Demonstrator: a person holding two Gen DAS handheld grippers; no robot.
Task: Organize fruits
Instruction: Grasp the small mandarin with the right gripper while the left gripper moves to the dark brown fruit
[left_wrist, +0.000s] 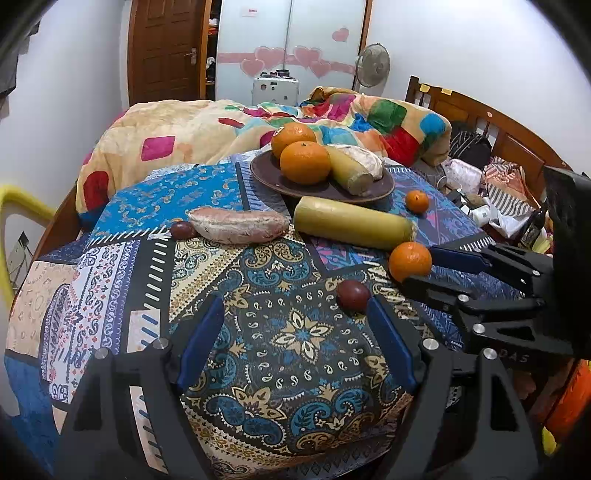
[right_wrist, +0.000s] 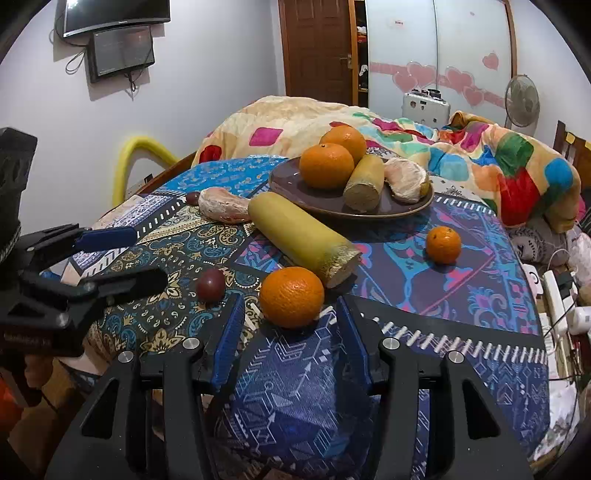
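A brown plate (left_wrist: 269, 175) (right_wrist: 291, 192) holds two oranges (left_wrist: 304, 162) (right_wrist: 326, 166), a short yellow cane piece (left_wrist: 349, 170) (right_wrist: 364, 182) and a peeled pomelo segment (left_wrist: 364, 155) (right_wrist: 404, 179). Loose on the patterned cloth lie a long yellow cane piece (left_wrist: 352, 221) (right_wrist: 301, 234), a pomelo segment (left_wrist: 238, 225) (right_wrist: 223, 205), a near orange (left_wrist: 410, 260) (right_wrist: 291, 297), a small orange (left_wrist: 417, 201) (right_wrist: 443, 240) and two dark round fruits (left_wrist: 352, 295) (right_wrist: 209, 285) (left_wrist: 183, 229) (right_wrist: 192, 198). My left gripper (left_wrist: 295, 332) (right_wrist: 144, 254) is open and empty. My right gripper (right_wrist: 291, 328) (left_wrist: 417, 269) is open, its fingers either side of the near orange.
The cloth covers a round table (left_wrist: 110, 258) (right_wrist: 461, 314) beside a bed with a colourful blanket (left_wrist: 369, 114) (right_wrist: 480, 155). Clutter and cables lie at the right (left_wrist: 491, 206) (right_wrist: 557, 295). A yellow tube (left_wrist: 22, 199) (right_wrist: 140, 147) stands at the left.
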